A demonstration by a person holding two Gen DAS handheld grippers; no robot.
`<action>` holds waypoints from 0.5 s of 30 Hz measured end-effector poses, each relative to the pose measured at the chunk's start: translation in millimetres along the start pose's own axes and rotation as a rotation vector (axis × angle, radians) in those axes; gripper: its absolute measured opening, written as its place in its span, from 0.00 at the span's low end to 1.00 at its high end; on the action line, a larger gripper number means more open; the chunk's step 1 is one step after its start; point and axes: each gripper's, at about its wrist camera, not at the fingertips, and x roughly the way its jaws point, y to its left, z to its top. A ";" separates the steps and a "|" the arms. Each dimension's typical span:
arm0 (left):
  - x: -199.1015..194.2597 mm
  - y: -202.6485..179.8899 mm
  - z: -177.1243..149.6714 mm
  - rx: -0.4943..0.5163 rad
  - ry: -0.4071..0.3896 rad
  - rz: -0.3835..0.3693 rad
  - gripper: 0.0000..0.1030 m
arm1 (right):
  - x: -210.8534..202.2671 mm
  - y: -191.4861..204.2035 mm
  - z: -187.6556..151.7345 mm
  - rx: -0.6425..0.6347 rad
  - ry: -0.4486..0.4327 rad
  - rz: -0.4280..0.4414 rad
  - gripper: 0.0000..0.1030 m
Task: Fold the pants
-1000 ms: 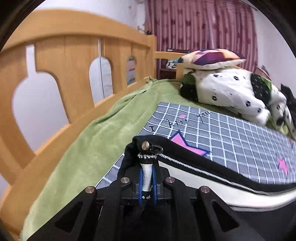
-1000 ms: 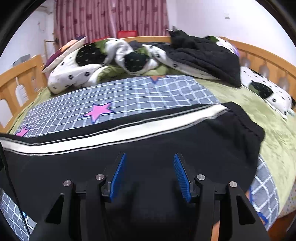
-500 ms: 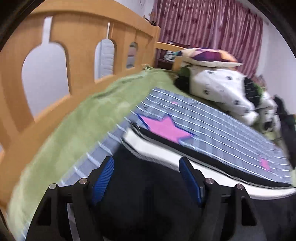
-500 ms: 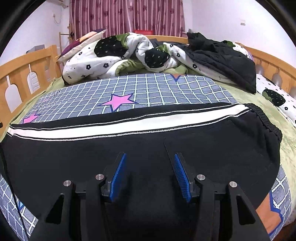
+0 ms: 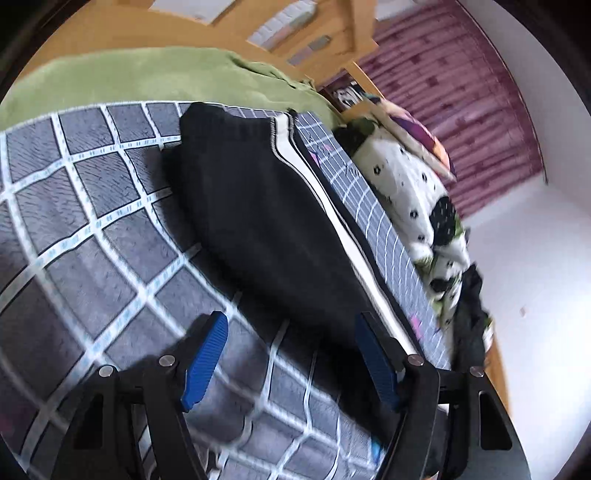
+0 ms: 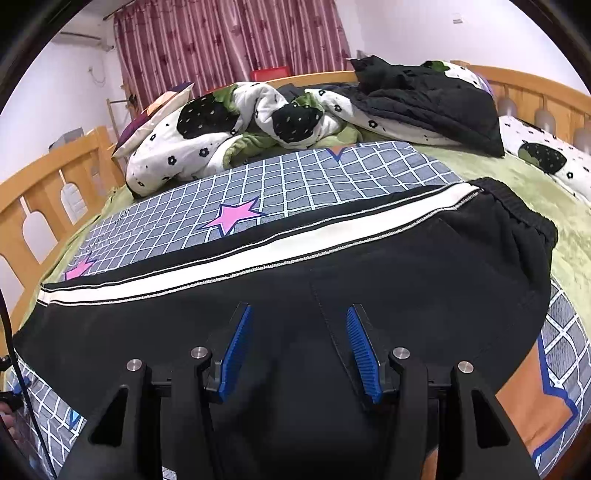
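Soft, limp black pants (image 6: 369,280) are being hovered over by both empty, wide-open grippers (image 5: 288,354) (image 6: 299,343); cuff and waistband are probably best pinched.

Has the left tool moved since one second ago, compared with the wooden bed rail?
Yes. The left tool, then shut on the pants beside the wooden bed rail, is now open, tilted, farther from it.

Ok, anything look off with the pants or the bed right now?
Nothing is damaged or spilled. The black pants lie flat across the checked blanket, white stripe straight. Only the waistband end is bunched. Both the left claw and the right claw are open, gripping nothing. Heaped bedding sits behind.
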 end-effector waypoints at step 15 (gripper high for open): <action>10.7 -24.2 50.1 0.189 -0.108 0.151 0.09 | 17.4 6.6 -3.1 -0.028 0.028 -0.049 0.51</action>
